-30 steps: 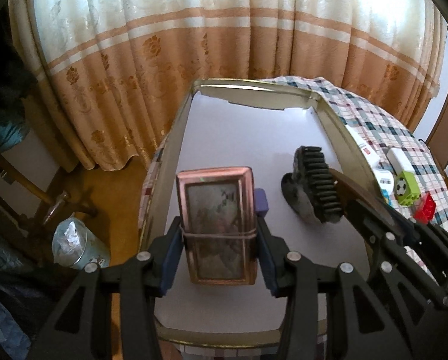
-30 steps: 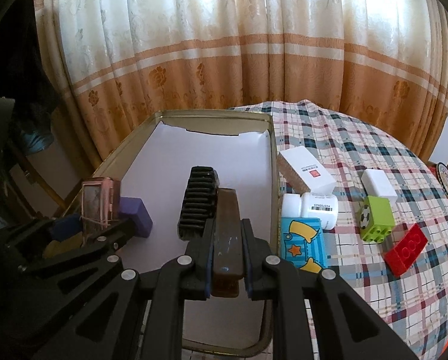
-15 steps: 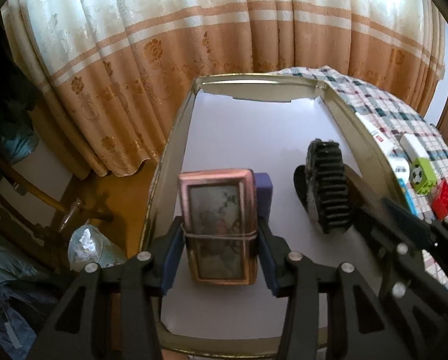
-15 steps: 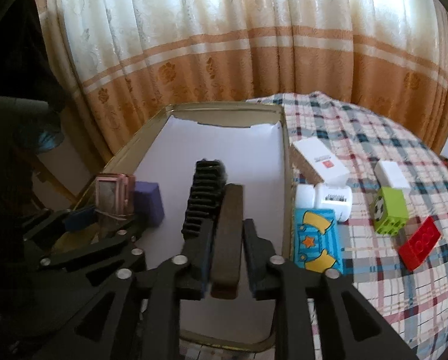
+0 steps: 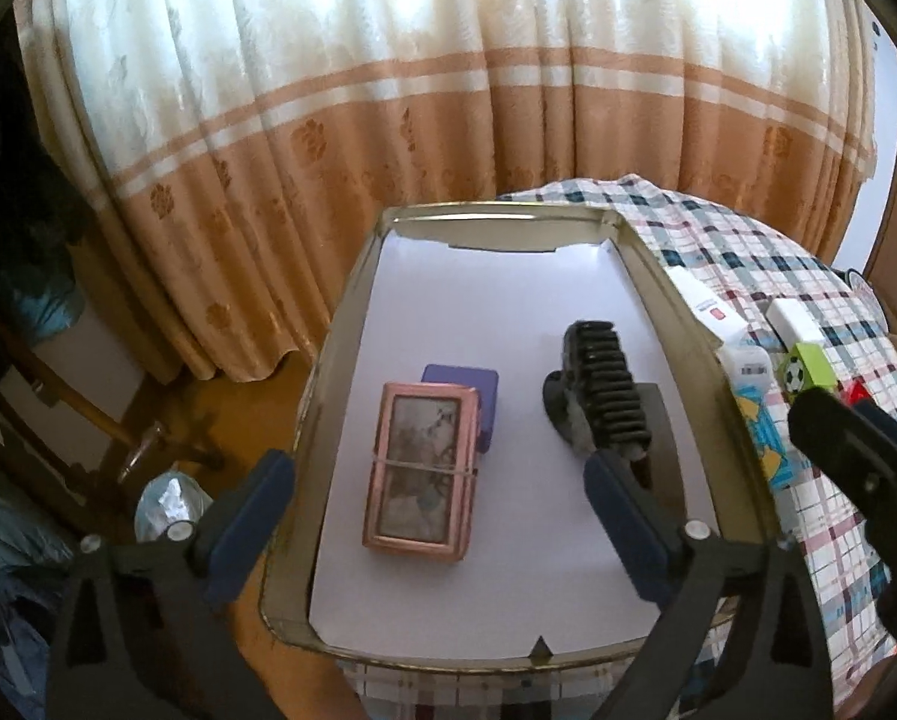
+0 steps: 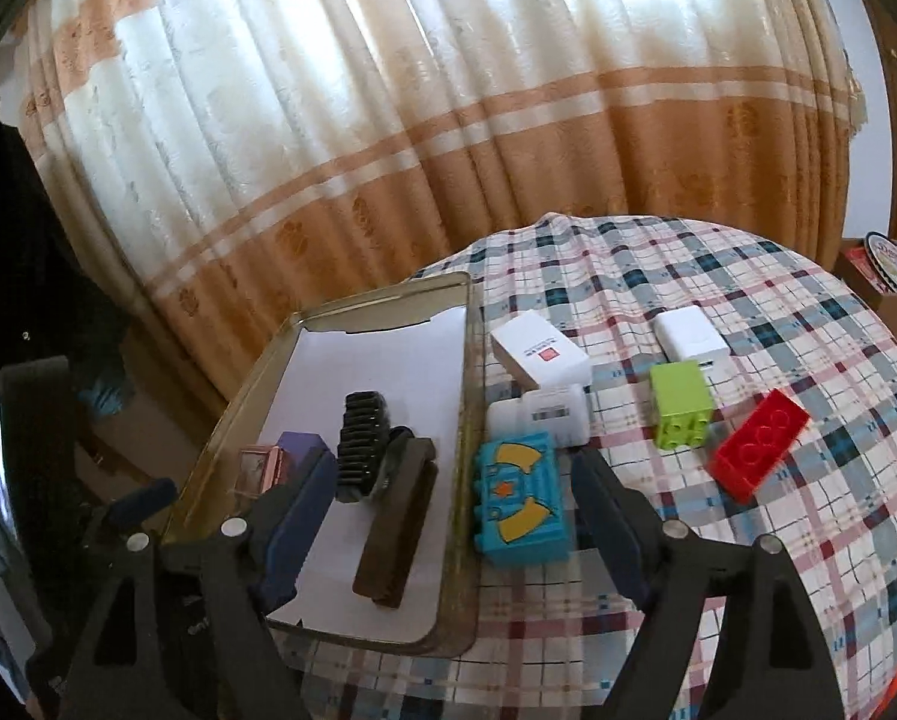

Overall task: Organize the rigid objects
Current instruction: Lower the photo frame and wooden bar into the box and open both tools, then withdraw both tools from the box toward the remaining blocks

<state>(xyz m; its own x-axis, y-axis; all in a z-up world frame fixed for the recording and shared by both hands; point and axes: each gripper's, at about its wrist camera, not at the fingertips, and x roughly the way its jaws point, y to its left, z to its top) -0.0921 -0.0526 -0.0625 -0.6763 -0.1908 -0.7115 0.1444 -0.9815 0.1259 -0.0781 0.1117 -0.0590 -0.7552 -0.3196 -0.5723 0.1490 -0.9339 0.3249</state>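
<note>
Now both grippers stand wide open and hold nothing. The left gripper (image 5: 439, 516) hangs above the near end of the metal tray (image 5: 328, 372), with its two blue-padded fingers (image 5: 250, 516) spread far apart. Between them, lower down on the white paper that lines the tray, lies the pink box (image 5: 421, 474) with a rubber band across it. No finger touches it. Just behind the pink box, touching its far end, sits a small purple block (image 5: 469, 387). To the right of these stands the black comb (image 5: 610, 396) on its edge, and the right finger of the left gripper is near the comb's close end; I cannot tell if they touch.

The right gripper (image 6: 448, 525) is also opened wide, above the right rim of the tray. Its left finger (image 6: 295, 522) is over the tray, beside the brown bar (image 6: 397, 531) that lies flat on the paper next to the comb. Its right finger (image 6: 607, 519) is over the checked tablecloth (image 6: 748, 540). Between the two fingers, outside the tray and just beside its rim, lies the blue toy brick (image 6: 520, 498). Farther back on the cloth are a white box (image 6: 538, 348), a white bottle (image 6: 544, 414) lying on its side, a green brick (image 6: 682, 402), a second white box (image 6: 691, 333) and a red brick (image 6: 760, 441).
</note>
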